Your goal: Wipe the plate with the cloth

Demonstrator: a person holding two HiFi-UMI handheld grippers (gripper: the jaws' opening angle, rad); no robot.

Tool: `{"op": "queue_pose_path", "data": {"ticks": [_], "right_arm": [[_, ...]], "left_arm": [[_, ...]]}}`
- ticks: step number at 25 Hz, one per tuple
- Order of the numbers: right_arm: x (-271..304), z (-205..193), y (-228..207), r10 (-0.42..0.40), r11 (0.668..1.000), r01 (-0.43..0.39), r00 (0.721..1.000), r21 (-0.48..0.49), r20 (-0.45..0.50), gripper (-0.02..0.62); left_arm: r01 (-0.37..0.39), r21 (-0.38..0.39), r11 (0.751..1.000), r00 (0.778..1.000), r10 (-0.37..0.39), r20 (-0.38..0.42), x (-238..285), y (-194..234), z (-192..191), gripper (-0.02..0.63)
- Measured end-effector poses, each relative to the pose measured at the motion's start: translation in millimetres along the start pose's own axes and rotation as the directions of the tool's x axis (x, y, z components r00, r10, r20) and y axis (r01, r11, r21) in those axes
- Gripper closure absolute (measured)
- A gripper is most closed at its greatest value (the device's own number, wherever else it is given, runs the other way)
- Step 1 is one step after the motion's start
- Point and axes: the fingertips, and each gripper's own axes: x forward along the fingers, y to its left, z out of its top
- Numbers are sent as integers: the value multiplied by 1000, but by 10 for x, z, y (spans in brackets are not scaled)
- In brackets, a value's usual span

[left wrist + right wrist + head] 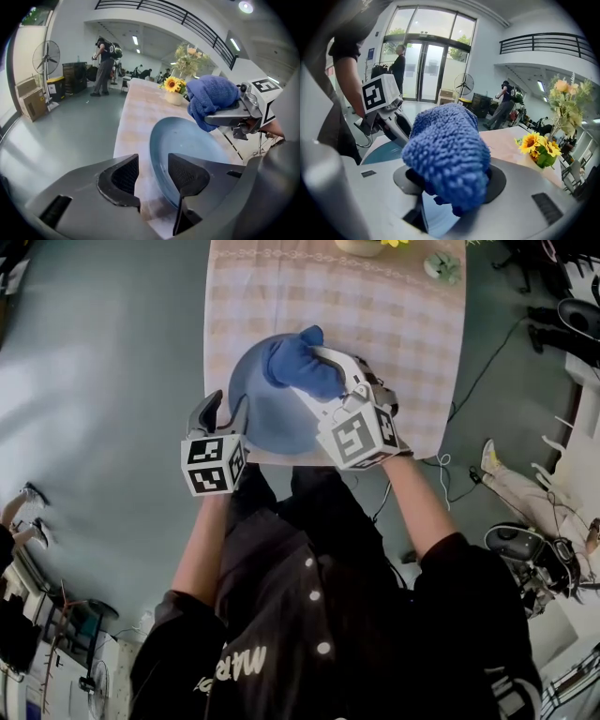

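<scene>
Now: cloth (295, 362) hanging over plate (258, 418)

The right hand-held gripper (452, 180), angling down off an outstretched forearm, is clenching the blue cloth over the plate at the bench's (403, 324) near edge. The left hand-held gripper (150, 173) is standing released, jaws straddling the plate's rim without pressing it.

The round blue plate (251, 413) is lying at the 6 o'clock edge of the checked tablecloth (281, 296). Its 8 o'clock rim is sitting between the left gripper's (223, 412) parted jaws. The fluffy blue cloth (298, 362), bunched up, is being clamped by the right gripper (314, 371) over the plate's 1 o'clock part.
</scene>
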Motion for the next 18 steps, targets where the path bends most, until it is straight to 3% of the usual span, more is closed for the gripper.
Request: {"op": "queue_pose_path", "data": {"ticks": [7,12,18], "right_arm": [[83,-24,95,48,996,-51,998,-79,-38,397],[143,-8,175,84,991,-90,994,-101,-63,399],[310,-39,312,122,982,-137,986,-134,-113,399]], "left_arm": [[26,-16,1000,999,-27,-24,62,-43,-32,485],[-17,-31,999,998,15,-57,78,26,-75,546],[-28,-52,998,997,24,-76,80,34,-75,554]]}}
